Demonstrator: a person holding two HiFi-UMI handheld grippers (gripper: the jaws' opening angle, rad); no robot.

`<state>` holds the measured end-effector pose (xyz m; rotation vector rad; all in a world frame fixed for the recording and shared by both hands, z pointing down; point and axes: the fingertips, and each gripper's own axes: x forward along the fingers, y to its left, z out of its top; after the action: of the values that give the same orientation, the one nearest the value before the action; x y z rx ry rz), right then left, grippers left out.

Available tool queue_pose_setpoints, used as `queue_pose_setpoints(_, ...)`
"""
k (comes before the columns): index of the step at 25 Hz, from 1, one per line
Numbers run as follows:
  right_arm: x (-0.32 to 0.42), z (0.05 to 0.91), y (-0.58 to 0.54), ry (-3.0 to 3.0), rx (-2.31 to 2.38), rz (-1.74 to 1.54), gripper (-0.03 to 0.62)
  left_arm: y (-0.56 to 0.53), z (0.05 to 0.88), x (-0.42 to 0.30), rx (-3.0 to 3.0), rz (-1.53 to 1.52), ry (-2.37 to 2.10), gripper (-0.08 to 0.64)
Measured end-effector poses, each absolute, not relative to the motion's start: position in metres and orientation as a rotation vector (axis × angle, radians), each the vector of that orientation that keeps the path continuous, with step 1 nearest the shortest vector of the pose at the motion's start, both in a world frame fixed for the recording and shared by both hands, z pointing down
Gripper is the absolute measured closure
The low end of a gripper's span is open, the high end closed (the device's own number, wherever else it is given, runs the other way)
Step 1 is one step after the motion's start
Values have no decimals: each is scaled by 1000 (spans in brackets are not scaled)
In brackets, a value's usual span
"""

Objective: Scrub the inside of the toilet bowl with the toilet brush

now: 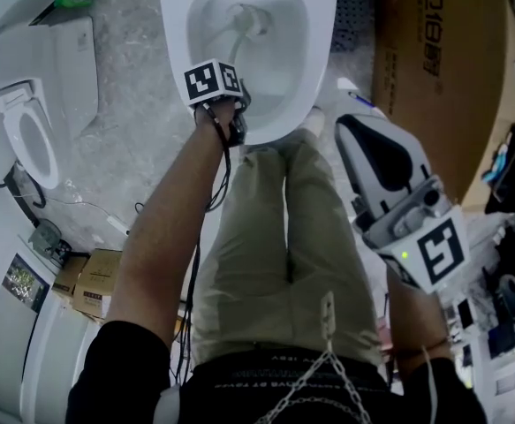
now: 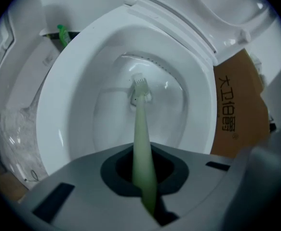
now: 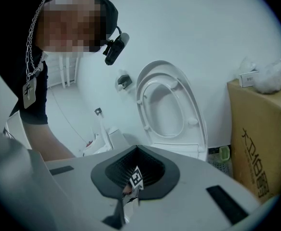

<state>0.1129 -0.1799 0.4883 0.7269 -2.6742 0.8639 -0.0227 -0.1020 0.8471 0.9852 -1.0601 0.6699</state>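
**Over the toilet bowl: brush head down near the drain**

At far left of the head view, a spare toilet seat (image 1: 29,140) on the grey floor, with small cardboard boxes (image 1: 89,281) nearer the feet. Next along, left gripper (image 1: 237,106) reaching over the front rim of the toilet bowl (image 1: 314,69), jaws closed tight around the pale green handle of the toilet brush (image 2: 141,143). Handle running straight out from between the jaws and down into the bowl. Brush head (image 2: 139,89) resting on or just above the porcelain near the drain opening, hard to say which. Behind the bowl, raised seat and lid (image 3: 169,105).

Likely handling: light, slim plastic handle, stiff enough to push but probably a little springy under pressure. Smooth, and possibly slippery when wet. Best held near the top end of the handle, as now, and gripped firmly against twisting during scrubbing. Glazed bowl hard and slick, so expect the bristles to skid rather than catch.

Further right, right gripper (image 1: 363,153) beside the person's leg, well apart from the bowl, jaws together with nothing between them. At far right, a large cardboard box (image 1: 438,69) printed with characters, just beside the toilet.
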Motion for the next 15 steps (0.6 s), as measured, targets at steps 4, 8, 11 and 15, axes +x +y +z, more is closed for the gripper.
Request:
queue_pose_setpoints(4, 124, 490, -178, -2664, 762, 870, 589, -100, 850, -29, 1100, 890, -1072, 558)
queue_pose_setpoints(8, 134, 491, -174, -2648, 809, 886, 589, -104, 849, -25, 1189, 1032, -1049, 558)
queue_pose_setpoints(11, 139, 489, -172, -2648, 845, 889, 589, -106, 848, -22, 1229, 1100, -1024, 558)
queue_pose_setpoints(15, 144, 484, -166, -2651, 894, 895, 589, -100, 850, -15, 1289, 1186, -963, 558)
